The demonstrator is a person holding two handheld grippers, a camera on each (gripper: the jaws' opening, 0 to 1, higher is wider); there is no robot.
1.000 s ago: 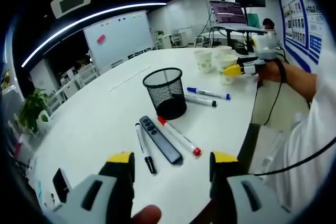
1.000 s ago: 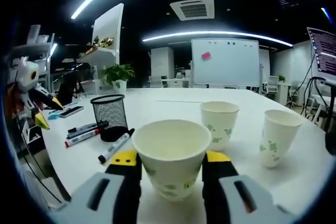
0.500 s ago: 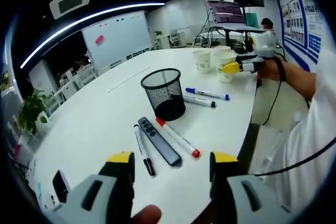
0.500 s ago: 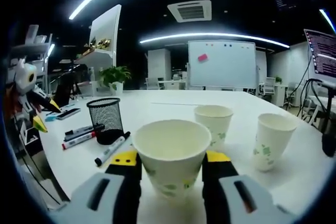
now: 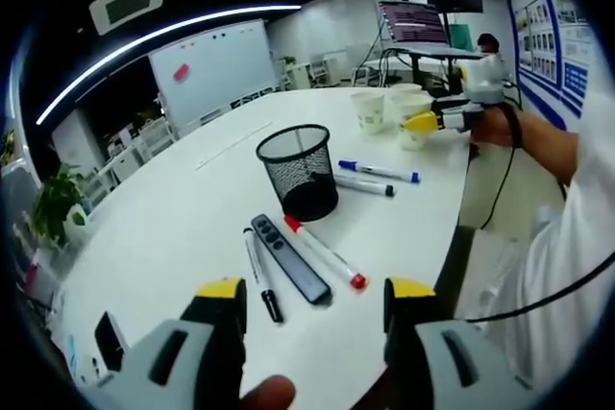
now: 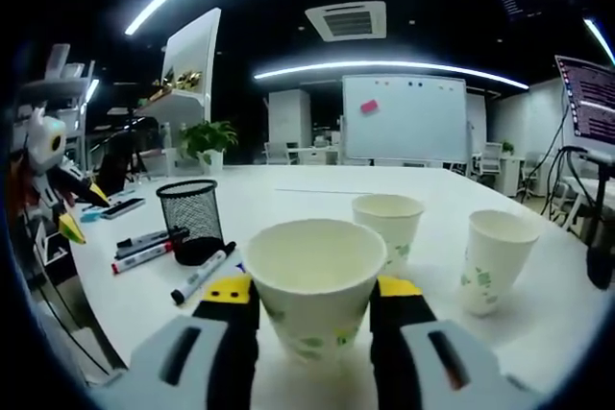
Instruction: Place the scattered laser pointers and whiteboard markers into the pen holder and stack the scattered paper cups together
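Over the white surface (image 5: 173, 228) the left hand-held gripper (image 5: 315, 306) hangs with its jaws spread and nothing between them. Just ahead of it lie a black marker (image 5: 261, 276), a dark laser pointer (image 5: 290, 256) and a red-capped marker (image 5: 327, 254), side by side and close together. Beyond them stands the black mesh pen holder (image 5: 299, 171), upright, with a blue-capped marker (image 5: 381, 171) and a black-capped marker (image 5: 364, 184) lying just past it. A phone (image 5: 109, 341) sits near the surface's edge on the left.

At the far end, the right hand-held gripper (image 5: 430, 123) pinches a paper cup (image 5: 415, 122), with a second cup (image 5: 370, 110) just beside it.

From the right gripper view, the right hand-held gripper (image 6: 314, 306) has its jaws pressed against the held cup (image 6: 314, 287) on both sides. Ahead stand a middle cup (image 6: 388, 228) and a far-right cup (image 6: 493, 258), apart from each other, both upright. The mesh holder (image 6: 192, 218) is off to the left with markers (image 6: 200, 274) lying round its base. A whiteboard (image 6: 404, 118) and a potted plant (image 6: 209, 139) stand in the room behind.

Compared with half a second ago, the two standing cups sit slightly lower and further left in the right gripper view, the cup stays clamped, and the left gripper view has barely shifted.
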